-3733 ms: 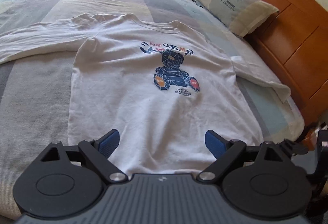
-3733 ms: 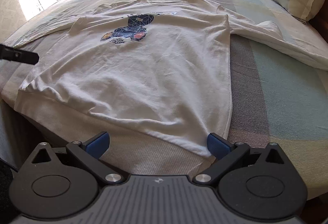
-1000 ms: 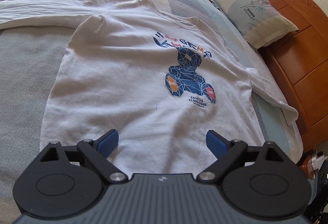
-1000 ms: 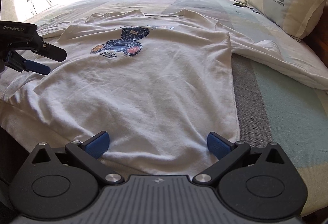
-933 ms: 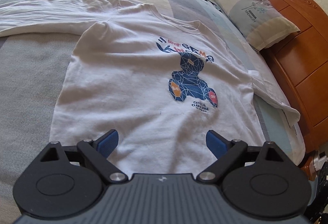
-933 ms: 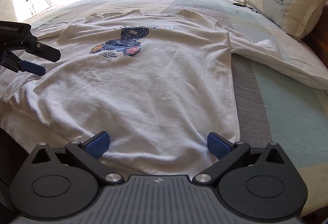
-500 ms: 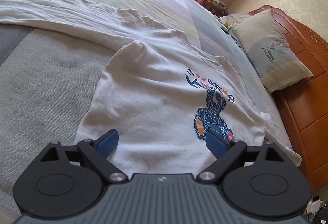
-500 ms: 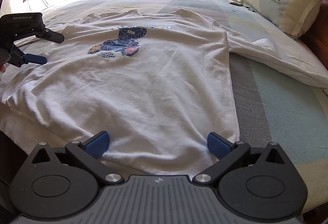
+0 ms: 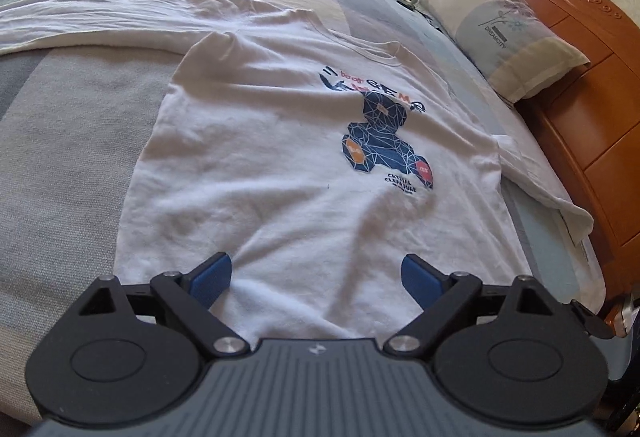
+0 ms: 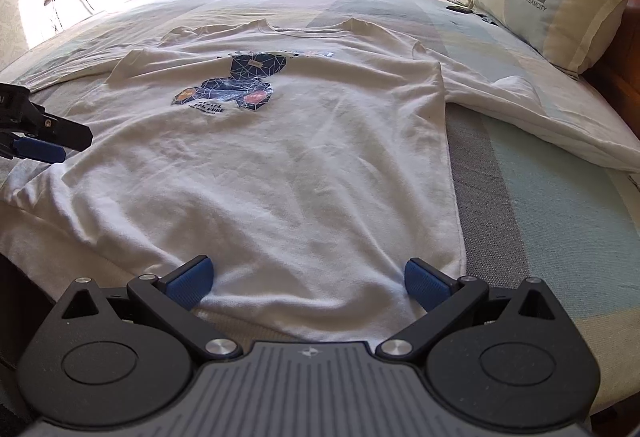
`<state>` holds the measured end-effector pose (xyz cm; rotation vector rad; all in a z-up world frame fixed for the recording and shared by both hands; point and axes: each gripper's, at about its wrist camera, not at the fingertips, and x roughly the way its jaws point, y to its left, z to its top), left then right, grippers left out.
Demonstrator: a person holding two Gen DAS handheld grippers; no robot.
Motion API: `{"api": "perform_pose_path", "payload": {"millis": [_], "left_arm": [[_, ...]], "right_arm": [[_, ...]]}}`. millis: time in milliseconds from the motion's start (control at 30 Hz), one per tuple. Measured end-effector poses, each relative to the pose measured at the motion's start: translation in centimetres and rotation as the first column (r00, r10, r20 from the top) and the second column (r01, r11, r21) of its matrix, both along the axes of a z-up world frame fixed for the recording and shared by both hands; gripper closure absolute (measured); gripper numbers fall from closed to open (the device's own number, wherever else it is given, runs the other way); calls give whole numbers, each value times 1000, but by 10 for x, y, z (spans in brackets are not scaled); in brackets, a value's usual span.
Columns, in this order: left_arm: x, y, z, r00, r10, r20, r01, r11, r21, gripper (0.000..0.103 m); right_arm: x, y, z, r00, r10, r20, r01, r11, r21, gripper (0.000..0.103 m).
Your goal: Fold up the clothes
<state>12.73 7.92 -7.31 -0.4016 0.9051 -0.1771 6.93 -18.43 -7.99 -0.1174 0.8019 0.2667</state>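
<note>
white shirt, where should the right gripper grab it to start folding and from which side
Grip the white shirt at its bottom hem, near the right corner, coming in low from the foot of the bed. The hem lies flat just ahead of the open right gripper, with a free edge to pinch.

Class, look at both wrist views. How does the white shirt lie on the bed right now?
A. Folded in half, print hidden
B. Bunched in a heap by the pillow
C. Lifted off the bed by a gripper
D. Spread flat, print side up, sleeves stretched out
D: the shirt lies spread on the bed with its bear print showing and both sleeves out, and both grippers are open.
</note>
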Motion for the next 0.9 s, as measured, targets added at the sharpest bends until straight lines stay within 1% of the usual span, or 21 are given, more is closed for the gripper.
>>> {"api": "perform_pose_path", "payload": {"millis": [67,200,300,333,367,467,600,733,900], "left_arm": [[0,-3,6,1000,-14,15,14,999,34,11],[4,-10,10,998,-56,33,55,998,28,10],[10,-14,3,999,-47,6,47,998,47,10],[11,-15,-3,999,-44,-20,45,998,43,10],[11,-15,-6,999,-45,-25,46,998,41,10],[7,-15,-7,998,-55,-6,55,998,40,10],[7,-10,-4,999,-43,-14,43,999,23,10],[8,-7,1,999,-32,4,32,999,41,9],[16,-3,8,1000,-18,23,17,999,41,10]], "right_arm": [[-1,-2,0,1000,5,0,-5,1000,4,0],[1,-1,2,1000,10,-15,-10,1000,3,0],[0,-1,1,1000,10,-11,-10,1000,1,0],[-1,-1,1,1000,10,-7,-10,1000,2,0],[-1,-1,0,1000,9,-3,-9,1000,4,0],[-2,-2,0,1000,9,4,-9,1000,6,0],[-2,-2,-1,1000,6,6,-6,1000,6,0],[-2,-2,-1,1000,6,7,-6,1000,6,0],[-2,-1,0,1000,5,6,-5,1000,5,0]]}}
